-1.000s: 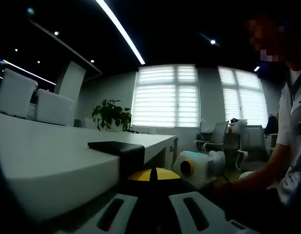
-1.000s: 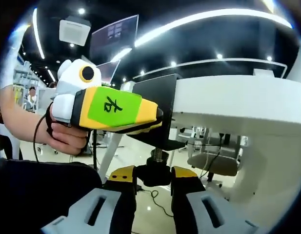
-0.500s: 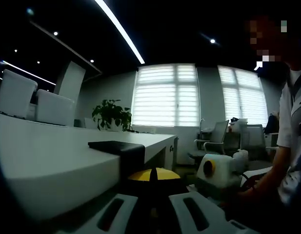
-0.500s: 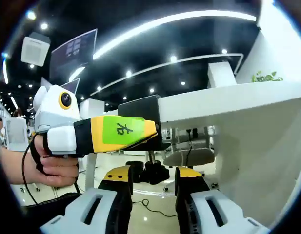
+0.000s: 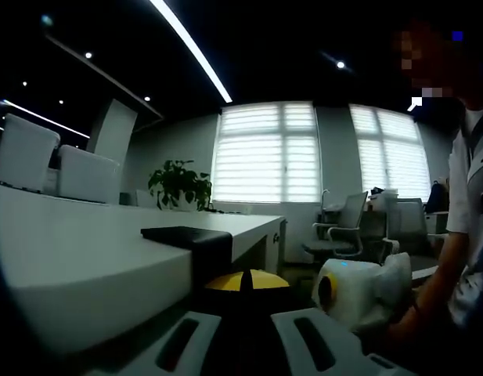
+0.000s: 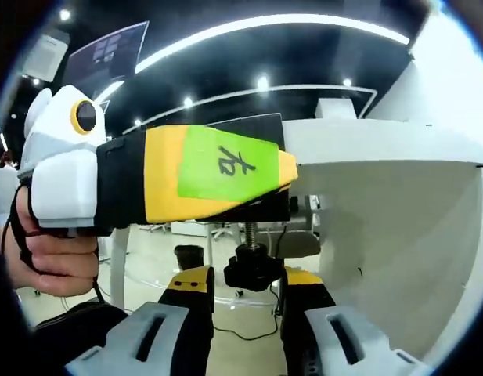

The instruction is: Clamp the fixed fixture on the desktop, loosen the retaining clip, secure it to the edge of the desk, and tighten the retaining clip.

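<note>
On the left, the white desk (image 5: 77,258) kept its place in the left gripper view, and the black fixture (image 5: 186,233) sat over its edge exactly as it had a second before. The left gripper (image 5: 247,280) had not shifted: its yellow tips met just under the fixture's top plate. We judged them closed on the fixture's body, steadying it.

The change was in the right gripper view. Within the last second that whole view had rolled around the threaded screw (image 6: 249,235), while the black knob (image 6: 253,270) stayed low and central. The right gripper (image 6: 249,283) had its jaws drawn in on either side of the knob, apparently touching it, so we took it as gripped and being turned. The hand (image 6: 57,251) holding the left gripper showed at the far left, its nose against the fixture.

With the fixture already on the edge, we read this as the tightening step, under way but not visibly finished.
</note>
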Demonstrator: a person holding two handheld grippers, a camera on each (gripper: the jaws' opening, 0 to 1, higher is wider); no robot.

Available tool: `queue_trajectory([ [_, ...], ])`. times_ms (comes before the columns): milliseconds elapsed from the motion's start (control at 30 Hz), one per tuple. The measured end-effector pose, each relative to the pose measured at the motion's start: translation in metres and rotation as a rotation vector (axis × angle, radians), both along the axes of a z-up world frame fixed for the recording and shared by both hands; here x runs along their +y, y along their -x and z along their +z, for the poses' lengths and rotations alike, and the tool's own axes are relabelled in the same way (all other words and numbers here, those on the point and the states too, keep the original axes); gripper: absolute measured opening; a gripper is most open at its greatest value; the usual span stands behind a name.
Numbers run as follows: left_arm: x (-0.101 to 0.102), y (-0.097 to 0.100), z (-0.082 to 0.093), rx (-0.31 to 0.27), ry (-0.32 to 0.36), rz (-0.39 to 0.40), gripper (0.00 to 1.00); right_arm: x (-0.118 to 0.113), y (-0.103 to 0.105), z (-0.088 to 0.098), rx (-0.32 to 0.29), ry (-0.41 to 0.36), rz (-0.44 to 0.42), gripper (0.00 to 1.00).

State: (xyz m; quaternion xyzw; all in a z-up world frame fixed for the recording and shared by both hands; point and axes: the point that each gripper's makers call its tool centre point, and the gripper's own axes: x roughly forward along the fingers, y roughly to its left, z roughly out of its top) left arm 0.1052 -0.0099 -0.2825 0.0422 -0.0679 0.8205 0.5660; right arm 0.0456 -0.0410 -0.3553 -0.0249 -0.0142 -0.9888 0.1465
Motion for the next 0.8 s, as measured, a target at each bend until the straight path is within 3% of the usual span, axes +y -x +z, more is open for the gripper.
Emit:
queue_trajectory([
  [167,0.000,0.000,0.000,-0.002,-0.004,-0.002,0.01,0.004,0.001,0.000,-0.002,0.004,0.004,0.25],
  [233,0.000,0.000,0.000,-0.002,-0.005,-0.003,0.01,0.003,0.000,0.000,-0.008,0.040,0.034,0.24],
  [367,0.001,0.000,0.000,-0.004,-0.005,-0.004,0.01,0.003,-0.001,0.000,0.007,0.034,0.085,0.24],
  [500,0.001,0.000,0.000,-0.004,-0.005,-0.003,0.01,-0.003,-0.001,0.000,0.018,0.015,0.200,0.24],
  [567,0.001,0.000,0.000,-0.005,-0.006,-0.004,0.01,-0.009,-0.002,0.000,0.025,-0.048,0.293,0.24],
  [667,0.001,0.000,0.000,-0.006,-0.005,-0.005,0.01,-0.009,0.000,-0.001,0.015,-0.068,0.385,0.24],
  [800,0.002,0.001,-0.002,-0.008,-0.002,-0.006,0.01,-0.009,0.002,-0.001,0.034,-0.102,0.431,0.24],
])
